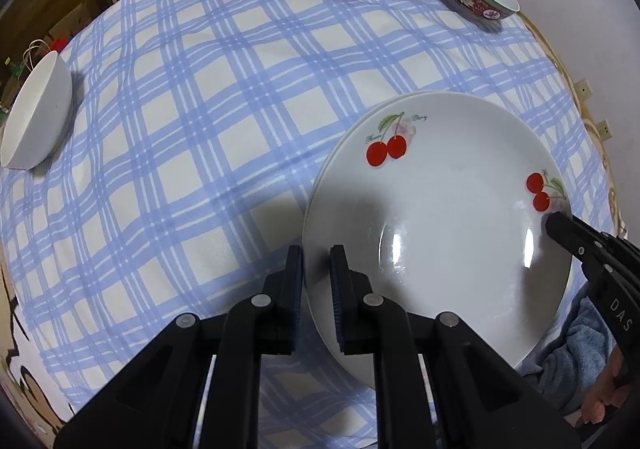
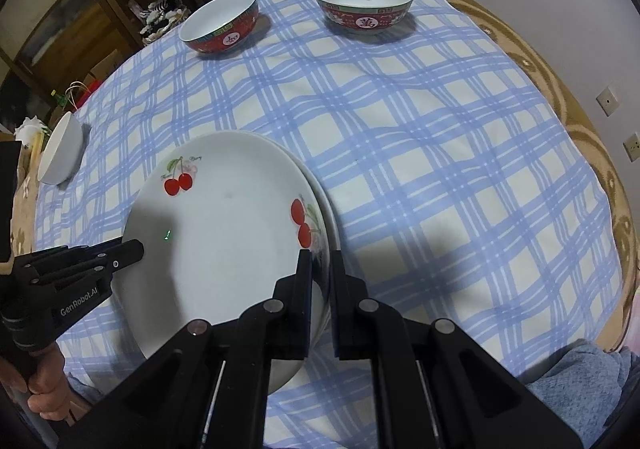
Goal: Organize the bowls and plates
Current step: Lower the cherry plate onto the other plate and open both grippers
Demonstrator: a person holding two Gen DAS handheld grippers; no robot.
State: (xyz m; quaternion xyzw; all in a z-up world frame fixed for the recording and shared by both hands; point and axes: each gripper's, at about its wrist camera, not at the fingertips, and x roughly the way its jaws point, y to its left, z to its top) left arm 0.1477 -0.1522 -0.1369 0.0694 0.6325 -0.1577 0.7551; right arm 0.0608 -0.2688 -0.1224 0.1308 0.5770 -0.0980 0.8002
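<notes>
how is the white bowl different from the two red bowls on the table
The white bowl is plain, with no pattern; the red bowls carry red decorated bands outside. The white bowl sits alone by the left edge of the checked cloth; the red bowls stand side by side at the far end. All three stand upright, look empty, have white insides, and neither gripper touches them.

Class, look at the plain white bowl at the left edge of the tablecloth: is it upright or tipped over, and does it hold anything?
Upright. The white bowl stands on its base, rim up; the tilt is fisheye bend. Its inside looks empty.
</notes>
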